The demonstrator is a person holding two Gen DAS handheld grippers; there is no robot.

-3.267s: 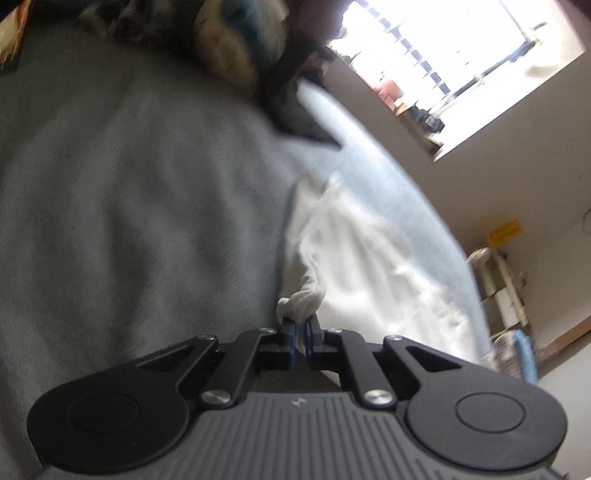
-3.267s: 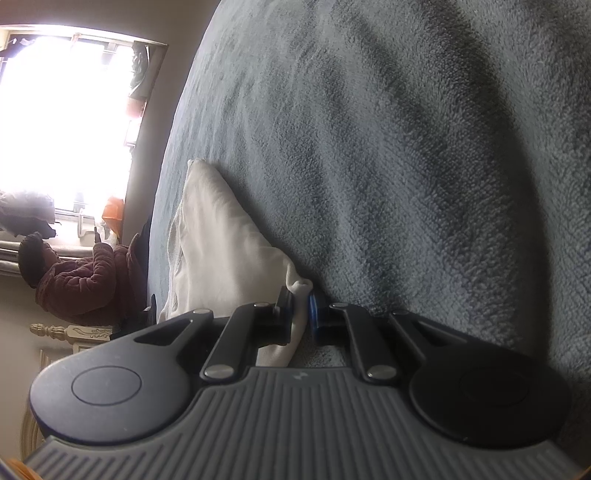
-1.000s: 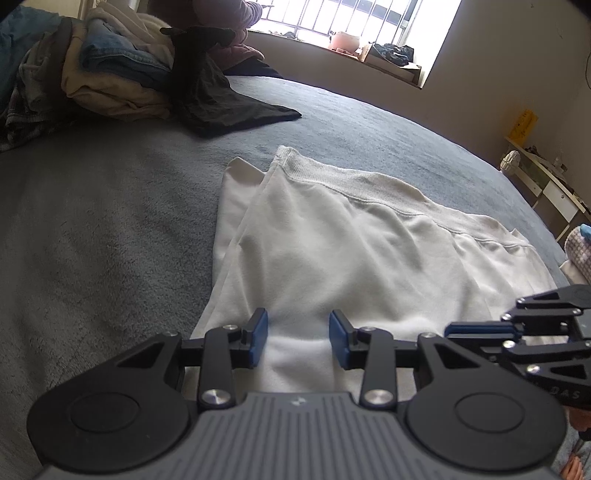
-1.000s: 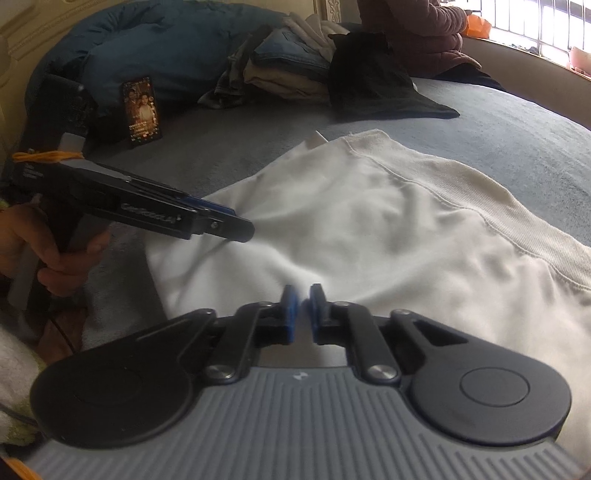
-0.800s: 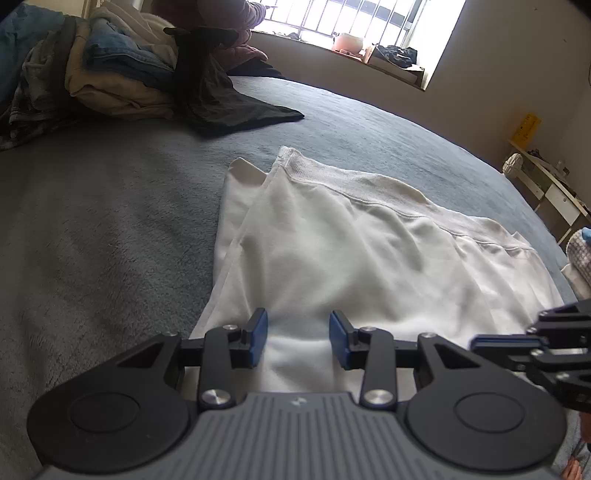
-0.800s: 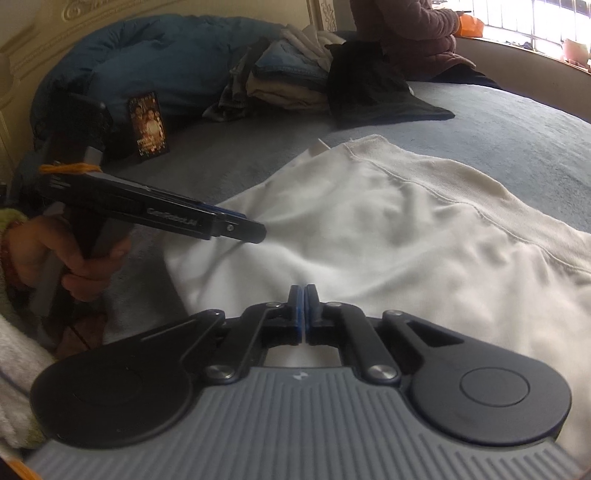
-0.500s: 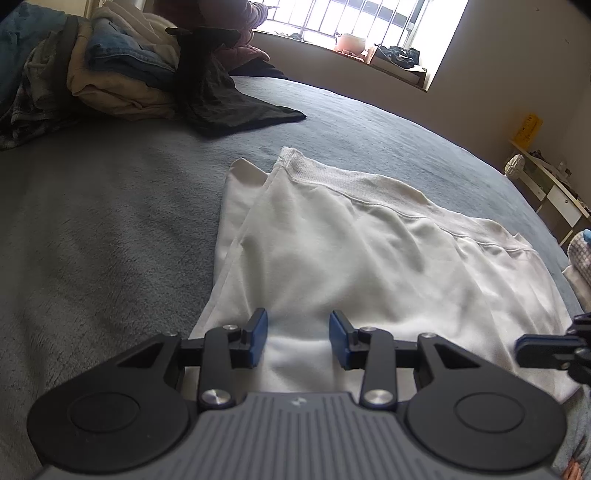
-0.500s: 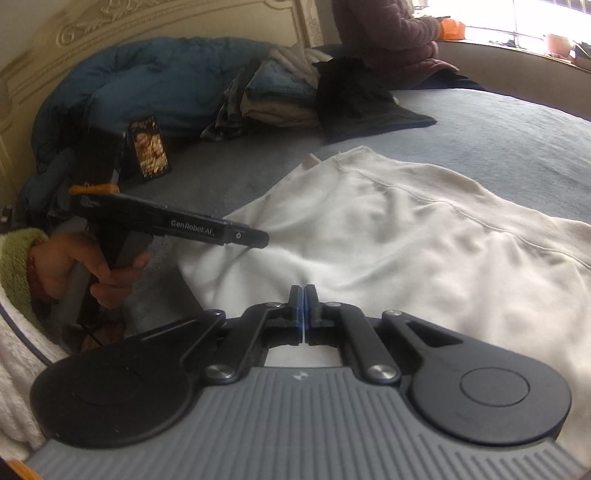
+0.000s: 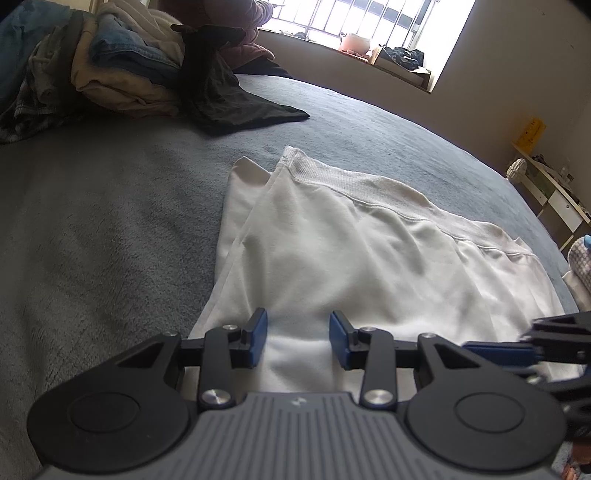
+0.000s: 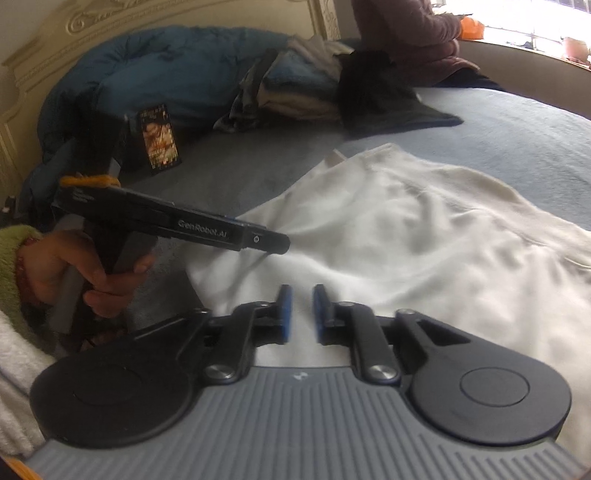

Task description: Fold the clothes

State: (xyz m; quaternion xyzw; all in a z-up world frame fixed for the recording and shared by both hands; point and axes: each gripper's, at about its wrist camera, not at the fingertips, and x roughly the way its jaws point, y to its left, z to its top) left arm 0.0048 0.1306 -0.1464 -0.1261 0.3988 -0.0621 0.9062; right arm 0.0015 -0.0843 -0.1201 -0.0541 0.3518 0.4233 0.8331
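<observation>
R gripper (image 10: 300, 312) jaws just opened over white garment (image 9: 369, 258); L gripper (image 9: 297, 338) unmoved.

You get daylight pouring from the barred window (image 9: 354, 22), blown out to white glare, leaving the clothes pile (image 9: 122, 70) dim, while fisheye bending curves the edges and motion blur smears the right wrist view.

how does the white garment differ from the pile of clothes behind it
The white garment lies spread flat near the hand-held grippers; the pile of clothes is stacked high at the far end. The garment is one pale piece; the pile mixes denim, beige and dark fabric. Both rest on the grey blanket.
</observation>
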